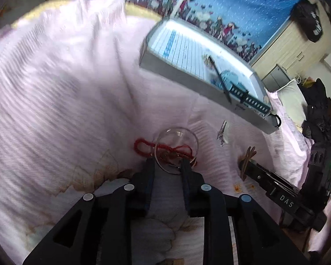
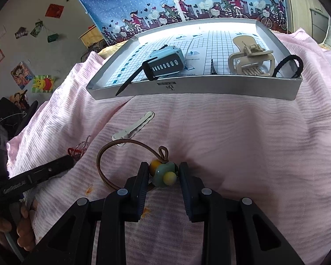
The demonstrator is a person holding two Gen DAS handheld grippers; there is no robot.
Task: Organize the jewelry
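Note:
My left gripper (image 1: 167,162) is shut on a clear glass bangle (image 1: 188,133), which stands tilted between the fingers. A red cord bracelet (image 1: 141,146) is threaded through it and trails left. In the right wrist view, my right gripper (image 2: 164,173) is shut on the green and yellow beads (image 2: 164,173) of a brown hair tie (image 2: 103,154), whose loop lies on the pink cloth. A grey tray (image 2: 187,89), also the grey tray (image 1: 187,75) in the left view, sits further back. The left gripper (image 2: 69,161) shows from the side, red cord (image 2: 74,151) at its tip.
The tray holds a blue watch with a black strap (image 2: 165,63), a beige claw clip (image 2: 250,60), a black hair tie (image 2: 291,66) and a small dark pin (image 2: 213,67). A silver hair clip (image 2: 133,130) lies on the pink bedspread (image 2: 242,143). A hand (image 2: 22,227) grips the left tool.

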